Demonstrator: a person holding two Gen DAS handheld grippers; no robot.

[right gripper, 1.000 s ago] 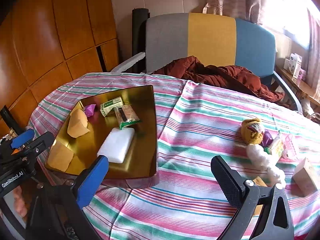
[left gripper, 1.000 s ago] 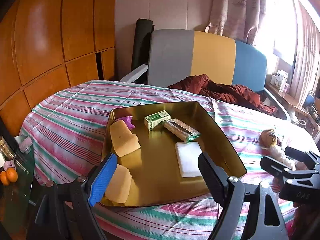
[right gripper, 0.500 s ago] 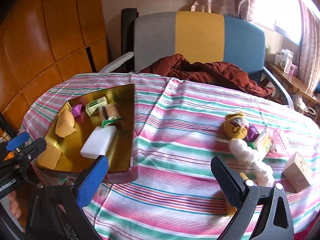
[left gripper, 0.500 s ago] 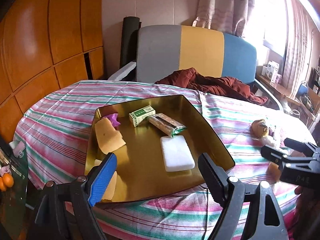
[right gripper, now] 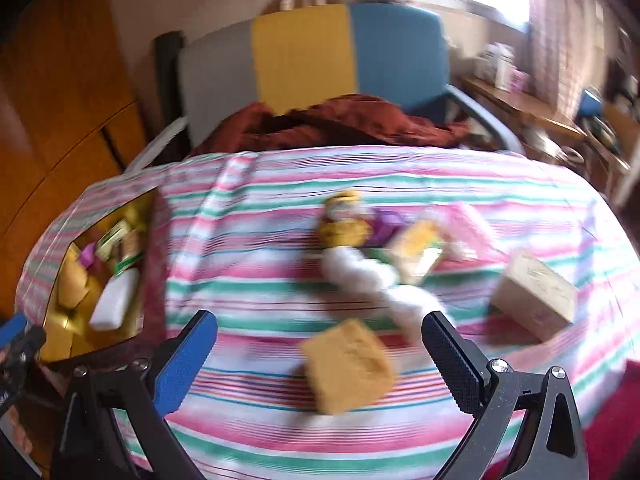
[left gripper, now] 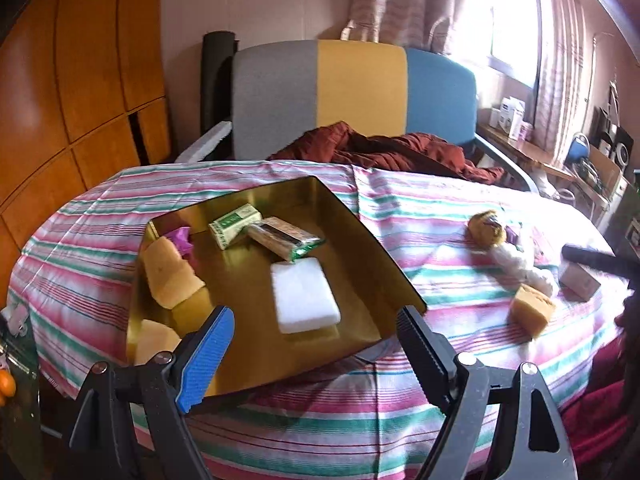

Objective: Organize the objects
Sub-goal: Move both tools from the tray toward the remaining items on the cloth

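Both hand-held grippers, left (left gripper: 316,332) and right (right gripper: 320,340), wide and empty; blurred, seemingly yellow sponge (right gripper: 348,364) between right's fingers.

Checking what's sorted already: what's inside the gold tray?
The gold tray holds a white sponge, yellow sponges, a green box, a snack bar and a purple wrapper. The left gripper hides its near edge.

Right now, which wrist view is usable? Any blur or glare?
Left wrist view: mostly sharp, the gold tray and white block read well; the window is blown out, glare washing the upper right. Right wrist view: heavy motion blur, the yellow sponge and cardboard box smeared. Both show fisheye bending at the edges.
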